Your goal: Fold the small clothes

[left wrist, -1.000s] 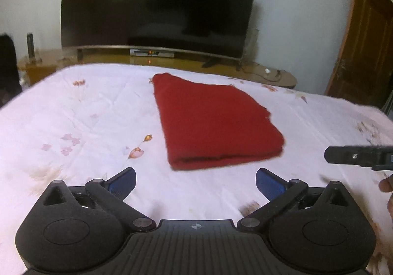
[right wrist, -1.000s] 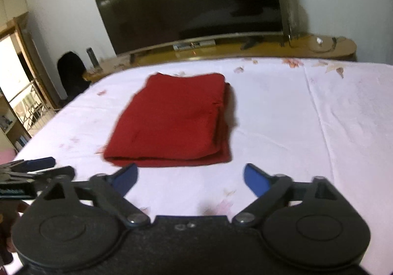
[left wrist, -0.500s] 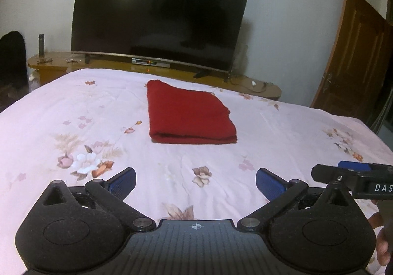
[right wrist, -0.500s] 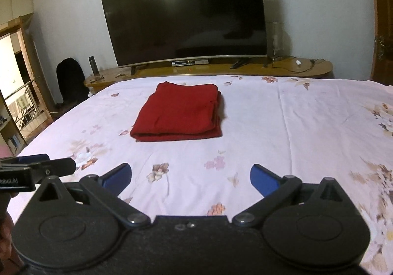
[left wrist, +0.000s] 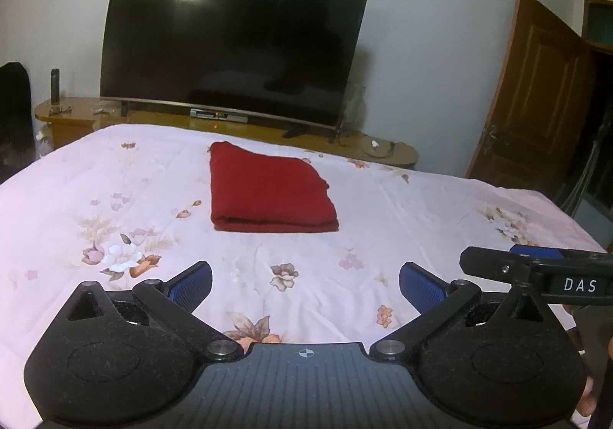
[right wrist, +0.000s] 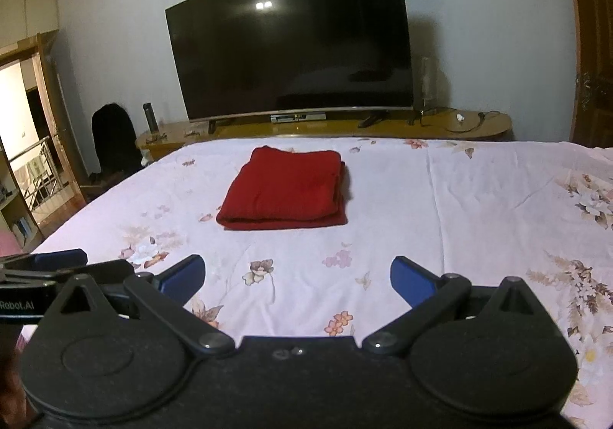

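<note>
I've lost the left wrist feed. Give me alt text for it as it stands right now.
A red garment, folded into a neat rectangle, lies flat on a floral pink bedsheet, untouched, well ahead of the open, empty left gripper. The right gripper juts in from the right edge, and a dark television stands on a wooden cabinet beyond the bed.

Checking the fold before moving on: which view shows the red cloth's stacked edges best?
Right wrist: the red cloth shows layered edges along its front and right side. Left wrist shows it too, but only the front layers.
</note>
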